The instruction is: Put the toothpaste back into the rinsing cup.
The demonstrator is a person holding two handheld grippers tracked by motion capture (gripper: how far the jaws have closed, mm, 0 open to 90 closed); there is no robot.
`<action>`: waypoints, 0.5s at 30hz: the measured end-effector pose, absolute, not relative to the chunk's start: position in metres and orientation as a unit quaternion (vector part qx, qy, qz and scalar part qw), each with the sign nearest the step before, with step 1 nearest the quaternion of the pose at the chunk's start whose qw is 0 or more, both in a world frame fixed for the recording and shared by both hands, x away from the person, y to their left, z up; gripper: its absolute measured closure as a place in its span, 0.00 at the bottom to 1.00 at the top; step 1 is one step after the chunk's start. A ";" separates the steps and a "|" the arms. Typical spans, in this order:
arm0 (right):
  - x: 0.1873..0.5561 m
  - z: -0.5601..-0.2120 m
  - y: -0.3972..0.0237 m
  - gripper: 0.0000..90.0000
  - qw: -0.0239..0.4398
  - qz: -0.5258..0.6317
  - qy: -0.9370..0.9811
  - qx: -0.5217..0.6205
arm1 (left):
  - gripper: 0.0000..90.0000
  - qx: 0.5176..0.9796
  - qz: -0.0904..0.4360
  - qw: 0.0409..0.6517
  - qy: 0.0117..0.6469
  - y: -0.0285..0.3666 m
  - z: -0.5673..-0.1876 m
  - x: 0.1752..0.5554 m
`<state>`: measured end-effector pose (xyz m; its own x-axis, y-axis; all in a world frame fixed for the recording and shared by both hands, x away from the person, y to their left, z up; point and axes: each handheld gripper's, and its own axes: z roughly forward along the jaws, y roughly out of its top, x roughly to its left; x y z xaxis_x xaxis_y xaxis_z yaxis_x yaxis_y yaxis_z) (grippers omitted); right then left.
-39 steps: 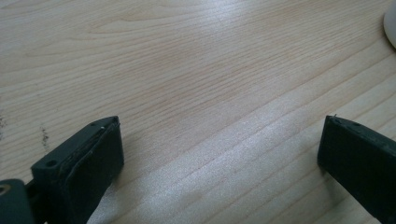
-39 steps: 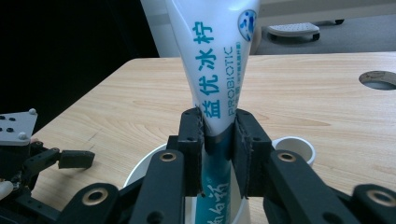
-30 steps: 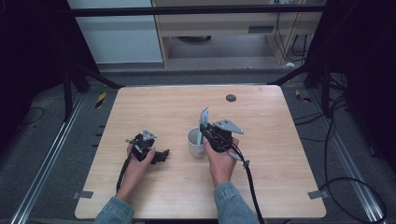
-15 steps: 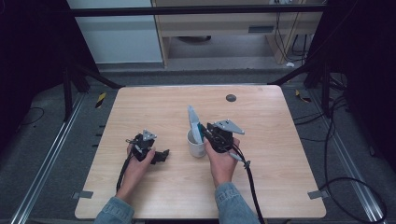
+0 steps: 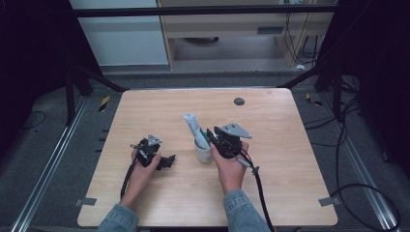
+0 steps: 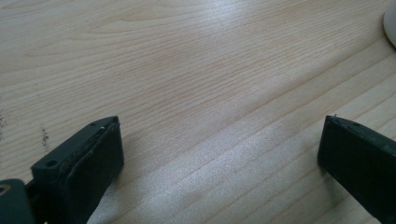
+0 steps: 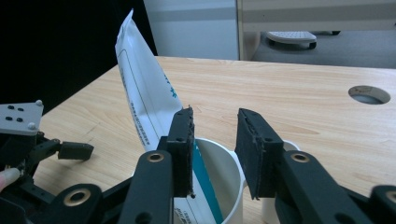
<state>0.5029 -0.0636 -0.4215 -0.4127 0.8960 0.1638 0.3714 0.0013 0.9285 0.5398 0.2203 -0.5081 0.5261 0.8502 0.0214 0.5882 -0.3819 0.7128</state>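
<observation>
A toothpaste tube [image 7: 149,100] stands tilted inside the white cup [image 5: 203,152] mid-surface. The right gripper [image 7: 212,140] hovers over the cup, fingers parted and empty; placing looks done, so backing away comes next. The left gripper [image 6: 219,163] rests nearby, fingers wide open.

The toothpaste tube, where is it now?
In the high view, the toothpaste tube stands tilted in the white cup near the table's middle, just left of the right gripper.

Cup [image 7: 219,186] base cut off by bottom edge; tube [image 7: 149,107] lower end hidden inside cup; tube print too small to read; cup sliver [image 6: 391,23] cropped at right edge
</observation>
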 end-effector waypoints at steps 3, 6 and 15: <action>0.501 -0.417 -0.063 0.71 0.262 0.509 0.670 0.473 | 0.00 0.808 0.197 0.333 0.445 0.220 -0.508 0.540; 0.501 -0.413 -0.062 0.65 0.266 0.498 0.679 0.469 | 0.00 0.808 0.197 0.333 0.445 0.220 -0.508 0.540; 0.503 -0.407 -0.065 0.37 0.255 0.451 0.724 0.456 | 0.00 0.808 0.197 0.333 0.445 0.220 -0.508 0.540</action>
<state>0.5030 -0.0649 -0.4072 -0.4544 0.8898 0.0424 0.4309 0.1779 0.8847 0.5398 0.2203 -0.5081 0.5263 0.8500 0.0224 0.5879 -0.3828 0.7127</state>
